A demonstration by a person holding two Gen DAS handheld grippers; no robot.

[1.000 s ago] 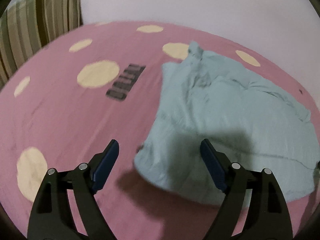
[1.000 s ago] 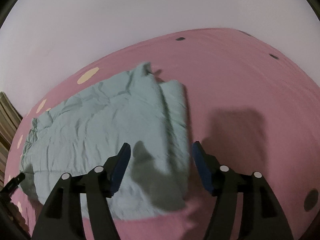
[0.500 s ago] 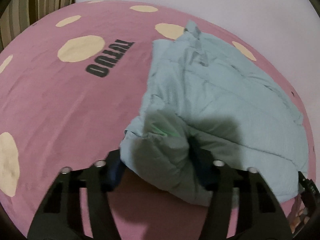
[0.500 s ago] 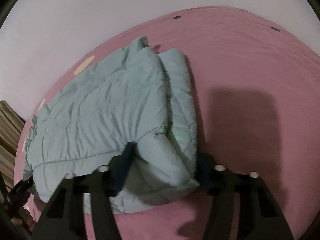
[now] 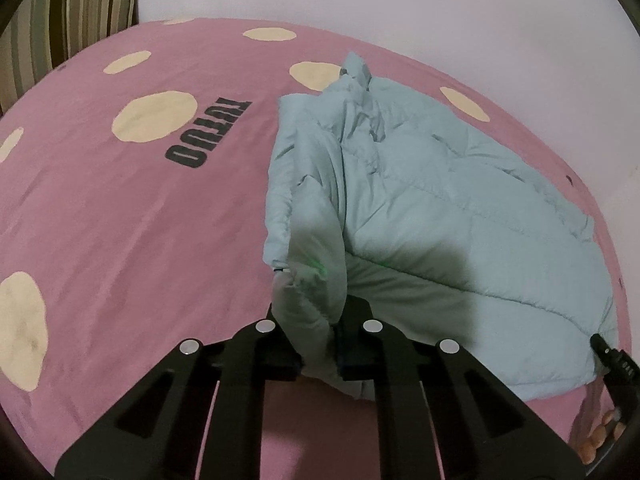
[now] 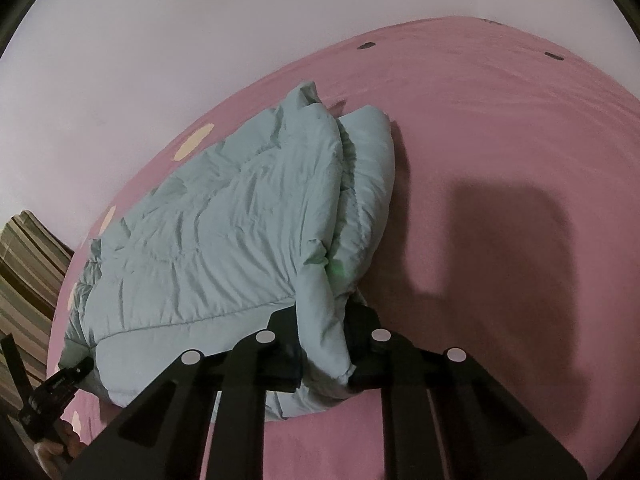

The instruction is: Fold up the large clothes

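Both grippers — left (image 5: 318, 340), right (image 6: 322, 350) — pinch the jacket (image 5: 440, 216) hem, jaws' pads buried in fabric.

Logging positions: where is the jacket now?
The jacket lies on the pink bedsheet right of the black lettering, its near corners pinched in both claws.

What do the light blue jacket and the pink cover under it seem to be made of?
Jacket: likely thin matte woven shell over padding, judging by stitched channels, puffy rolls and fine wrinkles. Pink cover: soft matte fabric, possibly brushed; faint nap, printed cream dots.
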